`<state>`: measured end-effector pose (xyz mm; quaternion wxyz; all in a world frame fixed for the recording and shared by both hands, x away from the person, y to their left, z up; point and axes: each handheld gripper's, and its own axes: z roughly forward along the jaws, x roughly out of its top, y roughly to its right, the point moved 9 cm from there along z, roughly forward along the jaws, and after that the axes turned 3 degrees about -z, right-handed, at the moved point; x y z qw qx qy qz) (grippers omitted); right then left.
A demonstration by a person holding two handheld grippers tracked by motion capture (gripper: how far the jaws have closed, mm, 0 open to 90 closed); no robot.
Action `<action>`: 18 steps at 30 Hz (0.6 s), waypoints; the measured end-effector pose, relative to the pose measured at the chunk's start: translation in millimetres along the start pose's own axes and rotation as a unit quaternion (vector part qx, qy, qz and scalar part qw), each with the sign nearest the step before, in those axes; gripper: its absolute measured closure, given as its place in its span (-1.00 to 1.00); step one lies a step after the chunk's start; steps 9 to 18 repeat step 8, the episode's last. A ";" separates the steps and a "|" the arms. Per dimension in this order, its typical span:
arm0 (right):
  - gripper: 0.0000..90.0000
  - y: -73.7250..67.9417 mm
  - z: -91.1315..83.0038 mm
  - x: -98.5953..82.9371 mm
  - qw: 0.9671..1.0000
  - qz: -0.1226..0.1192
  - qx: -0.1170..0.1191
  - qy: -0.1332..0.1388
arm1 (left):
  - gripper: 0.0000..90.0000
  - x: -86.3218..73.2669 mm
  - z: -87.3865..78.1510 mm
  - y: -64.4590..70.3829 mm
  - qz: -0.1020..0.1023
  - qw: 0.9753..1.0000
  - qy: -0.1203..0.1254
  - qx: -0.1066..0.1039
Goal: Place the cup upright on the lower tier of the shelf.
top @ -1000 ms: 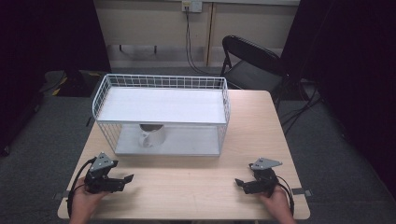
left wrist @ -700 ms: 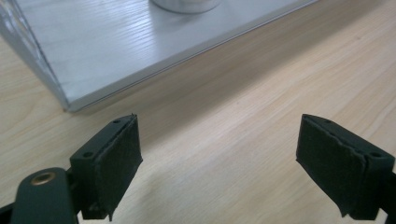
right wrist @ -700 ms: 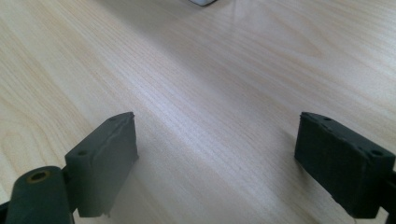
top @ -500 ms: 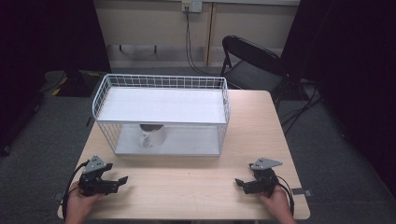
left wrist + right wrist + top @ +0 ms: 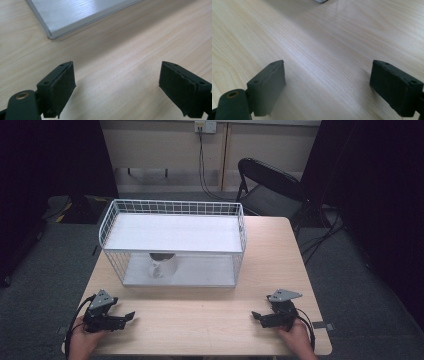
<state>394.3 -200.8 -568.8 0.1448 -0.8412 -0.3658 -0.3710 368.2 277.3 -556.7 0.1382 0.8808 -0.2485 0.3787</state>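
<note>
A white wire rack (image 5: 172, 208) with a flat white shelf stands across the back middle of the wooden table (image 5: 200, 320). Under the shelf, on the rack's floor, sits a white mug (image 5: 164, 266). My left gripper (image 5: 127, 316) rests low at the near left, open, its jaws pointing right with nothing between them. In the left gripper view that gripper (image 5: 117, 87) hovers over bare wood, and a corner of the rack's pale base (image 5: 75, 15) lies ahead. At the near right my right gripper (image 5: 255, 316) is open and points left. The right gripper view has that gripper (image 5: 328, 87) over bare wood.
A black folding chair (image 5: 270, 185) stands behind the table's far right corner, with cables trailing on the floor near it. Bare wood stretches between the two grippers and in front of the rack. The table's near edge runs just below both hands.
My left gripper has drifted a little left and toward the near edge. The right gripper, the rack and the mug have stayed put.
</note>
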 end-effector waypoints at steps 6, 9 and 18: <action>-0.73 0.0 0.0 0.0 1.000 0.000 0.000 0.000 | -0.71 -5.5 2.8 -0.8 0.005 1.000 -0.009 0.002; -0.73 0.0 0.0 0.0 1.000 0.000 0.000 0.000 | -0.71 -7.3 4.6 -0.6 0.009 1.000 -0.013 0.002; -0.73 0.0 0.0 0.0 1.000 0.000 0.000 0.000 | -0.71 -7.3 4.6 -0.6 0.009 1.000 -0.013 0.002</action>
